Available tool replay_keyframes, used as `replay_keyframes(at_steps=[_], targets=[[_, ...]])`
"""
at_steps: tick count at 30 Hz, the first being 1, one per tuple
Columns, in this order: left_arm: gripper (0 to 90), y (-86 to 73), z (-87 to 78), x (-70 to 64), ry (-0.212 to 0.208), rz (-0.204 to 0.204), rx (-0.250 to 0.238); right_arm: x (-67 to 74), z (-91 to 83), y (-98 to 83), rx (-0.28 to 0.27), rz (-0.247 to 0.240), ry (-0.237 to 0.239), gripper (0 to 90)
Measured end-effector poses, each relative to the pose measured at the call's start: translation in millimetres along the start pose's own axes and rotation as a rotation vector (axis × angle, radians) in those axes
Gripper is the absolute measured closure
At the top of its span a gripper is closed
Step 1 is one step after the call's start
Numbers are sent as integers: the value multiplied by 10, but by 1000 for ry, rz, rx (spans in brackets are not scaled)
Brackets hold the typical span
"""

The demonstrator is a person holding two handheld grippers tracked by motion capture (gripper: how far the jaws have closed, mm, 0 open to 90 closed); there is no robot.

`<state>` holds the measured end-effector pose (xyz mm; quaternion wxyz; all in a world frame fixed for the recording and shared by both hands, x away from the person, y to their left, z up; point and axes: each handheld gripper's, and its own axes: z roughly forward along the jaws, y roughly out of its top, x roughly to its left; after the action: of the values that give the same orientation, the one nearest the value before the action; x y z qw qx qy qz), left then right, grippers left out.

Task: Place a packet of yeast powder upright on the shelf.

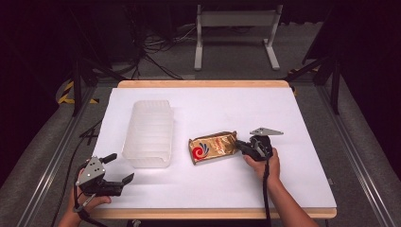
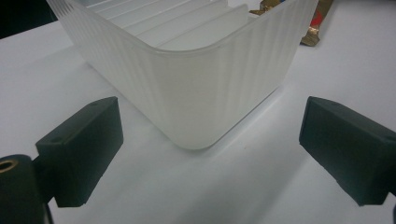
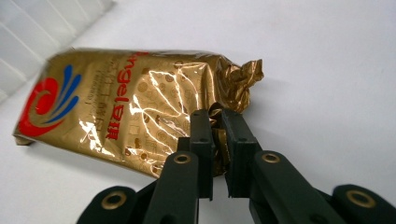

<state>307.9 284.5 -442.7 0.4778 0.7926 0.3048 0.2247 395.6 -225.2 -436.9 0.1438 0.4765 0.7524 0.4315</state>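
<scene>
a: what are the jaws doing?
b: the right gripper (image 3: 215,122) has its 2 jaws pinched together on the crumpled end of the gold bag (image 3: 126,109). the left gripper (image 2: 210,154) has its 2 jaws spread wide with nothing between them, facing a rounded corner of the plastic bin (image 2: 196,88).

a: how many things are out?
b: 1 gold bag (image 1: 213,146) and 1 translucent ribbed plastic bin (image 1: 149,133), both on the white worktop (image 1: 227,109). the bag lies flat just to the right of the bin, apart from it.

a: and the room around them?
b: the far half and the right side of the worktop are bare. the left gripper (image 1: 108,182) sits near the front left edge, just short of the bin's near corner. the right gripper (image 1: 254,147) is at the bag's right end.

a: anything hard to read?
b: the bag's small print is blurred. in the left gripper view, the bin wall hides most of the bag, and the bin's far end is cut off at the top.
</scene>
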Motion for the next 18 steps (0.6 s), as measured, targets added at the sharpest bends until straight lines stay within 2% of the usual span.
replay_keyframes(at_steps=[1,2,3,5,7,11,12,14,18], targets=[[73,-1,-7,6,0,-6,-2,27,-58,54,-25,-21,9,860],[73,-1,-7,6,0,-6,-2,27,-58,54,-25,-21,9,860],[73,-4,-12,10,2,-9,-3,58,-148,121,-63,-45,37,865],[73,-4,-12,14,4,-10,-3,80,-195,153,-75,-56,38,869],[73,-2,-14,19,0,-20,-10,99,-280,240,-113,-79,63,874],[73,-2,-20,22,-1,-24,-11,141,-357,375,-153,-120,81,877],[73,-4,-18,25,-3,-25,-14,152,-375,420,-164,-145,105,877],[72,-6,-19,32,-7,-30,-17,195,-424,521,-182,-189,123,878],[72,-6,-27,33,-5,-28,-16,255,-490,642,-205,-222,148,879]])
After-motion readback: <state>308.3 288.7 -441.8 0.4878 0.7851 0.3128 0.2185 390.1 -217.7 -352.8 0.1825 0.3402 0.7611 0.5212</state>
